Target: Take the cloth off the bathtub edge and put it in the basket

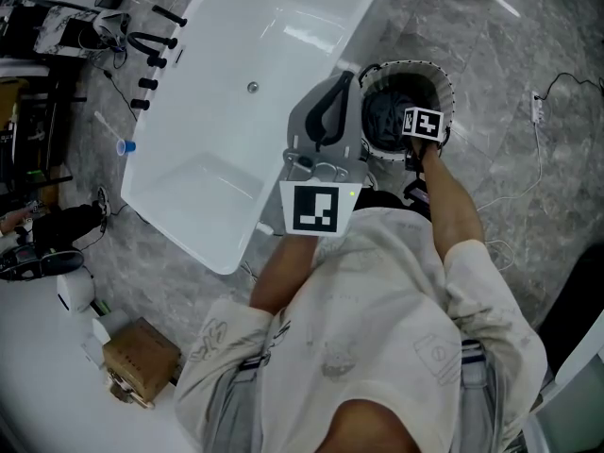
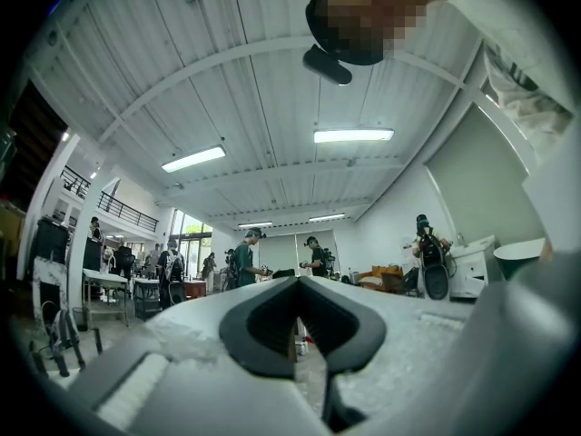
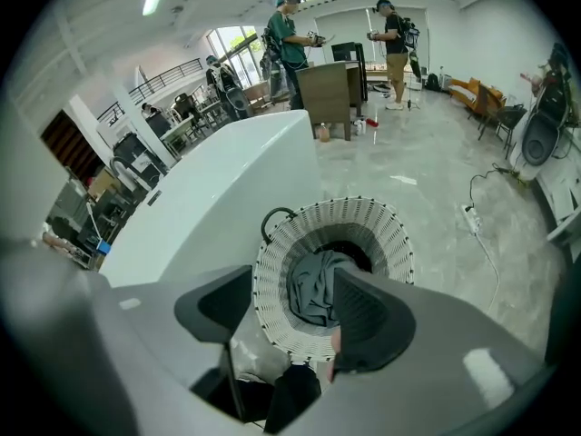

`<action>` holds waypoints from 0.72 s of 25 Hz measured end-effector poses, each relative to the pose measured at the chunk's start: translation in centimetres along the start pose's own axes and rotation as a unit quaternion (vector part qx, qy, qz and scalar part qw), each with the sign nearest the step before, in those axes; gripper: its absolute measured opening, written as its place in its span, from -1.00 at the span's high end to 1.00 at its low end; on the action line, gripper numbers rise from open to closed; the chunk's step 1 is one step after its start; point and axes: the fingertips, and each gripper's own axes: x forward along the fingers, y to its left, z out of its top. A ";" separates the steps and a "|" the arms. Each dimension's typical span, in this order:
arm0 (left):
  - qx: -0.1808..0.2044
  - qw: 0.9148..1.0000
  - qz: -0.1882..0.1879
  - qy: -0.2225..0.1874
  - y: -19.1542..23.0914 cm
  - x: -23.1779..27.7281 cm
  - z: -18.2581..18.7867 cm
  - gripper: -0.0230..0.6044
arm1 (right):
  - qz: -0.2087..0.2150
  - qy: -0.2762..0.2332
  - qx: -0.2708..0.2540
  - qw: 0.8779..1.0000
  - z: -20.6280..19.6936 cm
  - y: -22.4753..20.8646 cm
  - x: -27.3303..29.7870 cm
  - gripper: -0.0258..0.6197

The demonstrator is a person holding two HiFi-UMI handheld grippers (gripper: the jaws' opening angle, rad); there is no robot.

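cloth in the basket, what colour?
Dark grey cloth, inside the white woven basket. Clearest in the right gripper view.

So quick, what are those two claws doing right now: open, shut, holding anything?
Left gripper: closed, holding nothing.
Right gripper: open, empty, above the cloth lying in the basket.

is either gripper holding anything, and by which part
Nothing. The right gripper is open above the cloth in the basket; the left gripper is shut, empty.

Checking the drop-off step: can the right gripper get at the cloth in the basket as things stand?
Probably yes: the right gripper hangs open directly over the basket, and the cloth lies uncovered inside with nothing between.
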 end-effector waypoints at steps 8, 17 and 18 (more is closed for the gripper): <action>0.000 1.000 0.001 -0.002 0.4 -0.4 0.1 0.93 | 0.005 -0.007 0.010 1.000 0.0 0.0 -0.5 0.04; -0.008 1.000 0.016 -0.006 2.1 -1.7 0.9 0.93 | -0.001 -0.010 0.007 1.000 0.2 0.6 -1.7 0.04; -0.010 1.000 0.018 -0.005 2.4 -1.9 1.0 0.93 | -0.002 -0.010 0.005 1.000 0.2 0.9 -1.9 0.04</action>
